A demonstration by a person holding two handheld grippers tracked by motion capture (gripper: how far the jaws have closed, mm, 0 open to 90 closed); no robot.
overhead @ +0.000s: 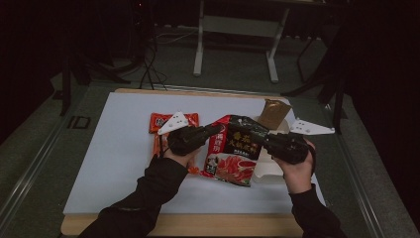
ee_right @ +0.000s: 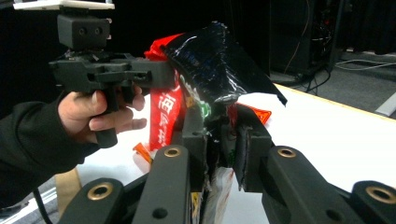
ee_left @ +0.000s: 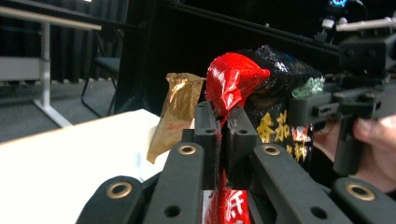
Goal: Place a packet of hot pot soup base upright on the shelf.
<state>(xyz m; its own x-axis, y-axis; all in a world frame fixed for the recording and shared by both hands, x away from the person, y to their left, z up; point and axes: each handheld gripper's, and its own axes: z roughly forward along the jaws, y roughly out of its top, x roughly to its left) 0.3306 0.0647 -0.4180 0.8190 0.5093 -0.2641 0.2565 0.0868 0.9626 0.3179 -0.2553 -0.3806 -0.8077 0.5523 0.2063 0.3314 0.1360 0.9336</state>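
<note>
I pinch the red-and-black pouch (overhead: pixel 233 148) by its top corners, left gripper (overhead: pixel 218 130) and right gripper (overhead: pixel 253 135) both clamped, holding the seal taut for tearing.

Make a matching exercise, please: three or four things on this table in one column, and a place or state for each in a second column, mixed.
Things:
1. red and black packet
2. gold pouch
3. orange packet
4. white tray

Places or states:
A. stands at the far right of the table
B. held by both tools
C. lies flat behind the left tool
D. under the right tool

Pairs: 1-B, 2-A, 3-C, 4-D
</note>
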